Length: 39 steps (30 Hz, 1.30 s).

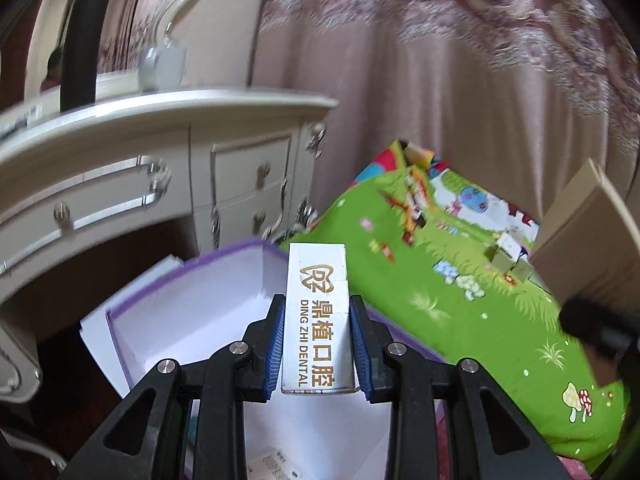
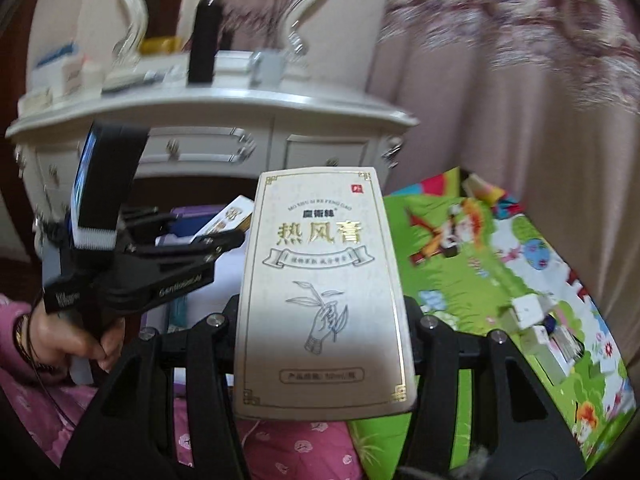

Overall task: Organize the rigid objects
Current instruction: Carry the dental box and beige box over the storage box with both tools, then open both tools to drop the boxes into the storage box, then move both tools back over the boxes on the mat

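My left gripper (image 1: 316,308) is shut on a narrow silver box (image 1: 316,280) printed "DING ZHI DENTAL"; its blue pads (image 1: 275,340) press on the two long sides. The box hangs over an open purple-edged box (image 1: 180,300) with a white inside. My right gripper (image 2: 320,308) is shut on a wide cream box (image 2: 320,280) with gold characters and a drawn hand; this box hides the fingertips. In the right wrist view the left gripper (image 2: 224,242) sits to the left, held by a hand (image 2: 72,344) in a pink sleeve, with the silver box (image 2: 232,218) above the purple box (image 2: 192,216).
A green cartoon play mat (image 1: 460,320) lies on the right and carries several small white boxes (image 2: 532,312). A brown cardboard box (image 1: 588,248) stands at the right edge. Behind is a white dressing table (image 2: 240,108) with drawers and small items, and a pink curtain (image 1: 440,80).
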### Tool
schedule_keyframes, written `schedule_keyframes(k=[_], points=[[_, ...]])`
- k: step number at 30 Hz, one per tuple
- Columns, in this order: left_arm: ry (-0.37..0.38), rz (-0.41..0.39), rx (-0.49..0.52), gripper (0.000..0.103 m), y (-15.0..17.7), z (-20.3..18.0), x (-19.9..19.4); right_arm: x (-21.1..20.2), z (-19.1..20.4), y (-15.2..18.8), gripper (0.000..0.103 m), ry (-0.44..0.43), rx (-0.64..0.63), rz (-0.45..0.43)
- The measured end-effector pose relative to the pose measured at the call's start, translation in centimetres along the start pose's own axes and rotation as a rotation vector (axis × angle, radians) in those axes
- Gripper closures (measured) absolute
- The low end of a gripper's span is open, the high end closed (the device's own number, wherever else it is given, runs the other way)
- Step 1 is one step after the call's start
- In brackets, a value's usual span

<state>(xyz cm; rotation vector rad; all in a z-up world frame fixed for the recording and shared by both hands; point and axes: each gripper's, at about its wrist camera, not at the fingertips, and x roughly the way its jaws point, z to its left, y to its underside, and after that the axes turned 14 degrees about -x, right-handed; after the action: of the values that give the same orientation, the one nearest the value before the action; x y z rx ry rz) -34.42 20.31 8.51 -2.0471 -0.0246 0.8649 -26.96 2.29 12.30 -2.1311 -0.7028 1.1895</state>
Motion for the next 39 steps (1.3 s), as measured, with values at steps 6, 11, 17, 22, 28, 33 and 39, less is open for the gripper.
schedule_keyframes(k=[6, 11, 17, 22, 28, 33, 39], points=[[-0.055, 0.114, -0.061, 0.071, 0.6, 2.9, 2.8, 5.2, 2.3, -0.1, 0.047, -0.131, -0.079, 0.107], [-0.122, 0.198, -0.062, 0.071, 0.9, 4.9, 5.1, 9.4, 4.4, 0.9, 0.047, -0.211, -0.131, 0.195], [-0.201, 0.287, -0.084, 0.071, 0.8, 7.3, 7.4, 12.3, 5.8, 2.3, 0.047, -0.279, -0.139, 0.252], [-0.262, 0.371, -0.108, 0.066, 1.0, 8.7, 9.0, 14.0, 5.9, 3.1, 0.047, -0.353, -0.090, 0.256], [-0.325, 0.394, -0.154, 0.016, 0.9, 8.8, 9.6, 13.2, 3.9, 4.4, 0.026, -0.369, 0.052, 0.227], [-0.318, 0.383, -0.086, 0.016, 0.7, 6.3, 9.6, 10.7, -0.9, 6.1, 0.023, -0.295, 0.181, 0.179], [-0.177, 0.349, 0.040, 0.016, 1.1, -0.8, 9.7, 6.4, -8.2, 12.0, 0.016, -0.055, 0.328, 0.208]])
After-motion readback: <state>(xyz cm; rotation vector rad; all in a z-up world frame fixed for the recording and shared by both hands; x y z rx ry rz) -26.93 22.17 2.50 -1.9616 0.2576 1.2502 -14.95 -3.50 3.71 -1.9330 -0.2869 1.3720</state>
